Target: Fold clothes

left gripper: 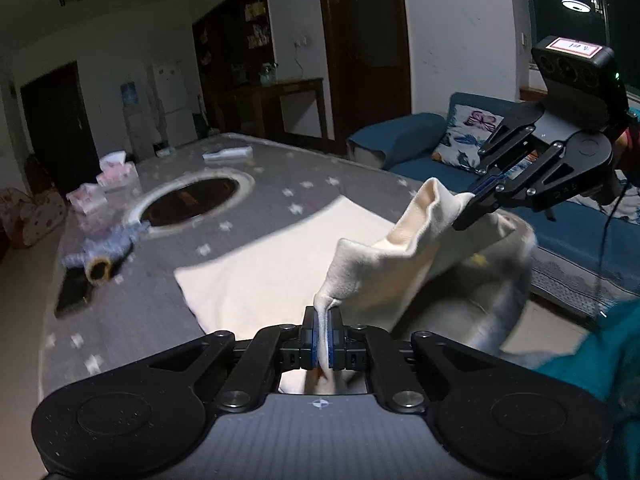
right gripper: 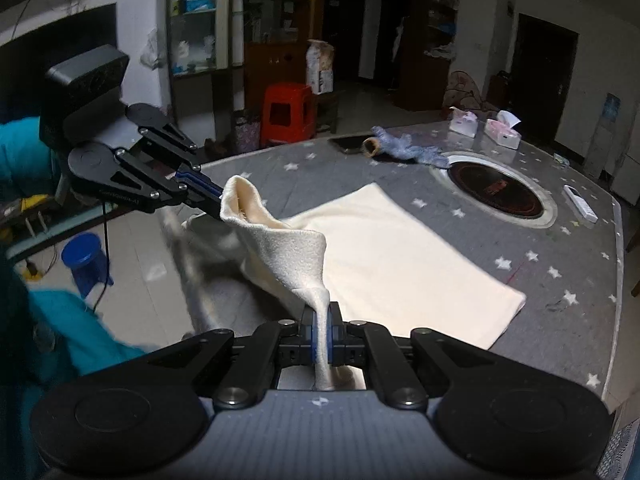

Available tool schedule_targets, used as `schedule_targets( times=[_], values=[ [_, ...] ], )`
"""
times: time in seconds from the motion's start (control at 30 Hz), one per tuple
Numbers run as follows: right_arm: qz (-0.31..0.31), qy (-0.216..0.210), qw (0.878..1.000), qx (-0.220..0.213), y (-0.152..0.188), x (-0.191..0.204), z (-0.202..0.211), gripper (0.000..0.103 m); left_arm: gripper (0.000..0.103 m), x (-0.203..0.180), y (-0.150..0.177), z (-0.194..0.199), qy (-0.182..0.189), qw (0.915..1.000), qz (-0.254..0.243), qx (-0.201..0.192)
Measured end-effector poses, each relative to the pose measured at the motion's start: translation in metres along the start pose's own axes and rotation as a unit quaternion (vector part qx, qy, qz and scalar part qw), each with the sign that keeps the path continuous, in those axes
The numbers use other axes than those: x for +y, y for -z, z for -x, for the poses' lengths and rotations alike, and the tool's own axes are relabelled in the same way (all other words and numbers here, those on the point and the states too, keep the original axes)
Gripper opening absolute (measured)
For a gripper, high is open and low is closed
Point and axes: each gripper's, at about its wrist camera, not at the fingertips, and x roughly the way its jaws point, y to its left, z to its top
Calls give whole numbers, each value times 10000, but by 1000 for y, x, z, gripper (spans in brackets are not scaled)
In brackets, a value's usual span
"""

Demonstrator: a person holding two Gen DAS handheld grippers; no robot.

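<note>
Both tongs clamped on cloth: left gripper [left gripper: 323, 334] pinched tight on one corner of the cream garment [left gripper: 280, 276], right gripper [right gripper: 322, 334] pinched tight on the neighbouring corner, blue pads pressed flat against the fabric with no gap showing.

Seen from the left wrist: right gripper [left gripper: 466, 210] reaching in from the upper right, tips buried in a raised fold of the cream garment. Seen from the right wrist: left gripper [right gripper: 218, 202] coming in from the left, holding the other lifted corner.

Near edge of the cream garment [right gripper: 400, 256] hoisted clear of the surface and sagging between the two grips in a loose trough (inside of the fold a warmer yellow than the outside). Far part lying flat and smooth on the grey star-patterned table cover [right gripper: 560, 280], stretching away toward the dark round opening [right gripper: 496, 194] set in the tabletop.

Further back on the cover: a crumpled blue-grey knitted garment [right gripper: 412, 150] with a dark phone [right gripper: 348, 143] just beside it, two pink tissue packs [right gripper: 502, 132] near the far edge, a white remote [right gripper: 580, 202] beyond the round opening.

Teal sleeve [right gripper: 60, 328] at the lower left of the right wrist view, motion-blurred. Blue sofa [left gripper: 404, 136] and a red stool [right gripper: 286, 114] off the table, well apart from the work.
</note>
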Motion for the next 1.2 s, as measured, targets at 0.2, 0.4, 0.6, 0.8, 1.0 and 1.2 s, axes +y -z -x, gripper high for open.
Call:
schedule_targets(
  times=[0.2,0.4,0.6,0.8,1.0,1.2],
  values=[
    [-168,206,9996,-136,-36,-48,-18,3,5,32,-37,-33,-298,9992,-247,-77],
    [-261,502,9984,-91,-61,-95,-58,3,5,69,-60,-96,-634,9977,-162,183],
    [-882,879,9922,99,-60,-140,-127,3,5,100,-58,-172,-933,9933,143,666],
    [-1786,1185,9762,317,-36,-170,-177,8,11,122,-47,-217,-1159,9866,558,1008],
    [-2038,1483,9676,112,-28,-181,-158,16,12,133,-50,-202,-1281,9840,943,796],
    [-1904,990,9767,79,-37,-162,-164,16,12,110,-56,-192,-586,9919,916,663]
  ],
)
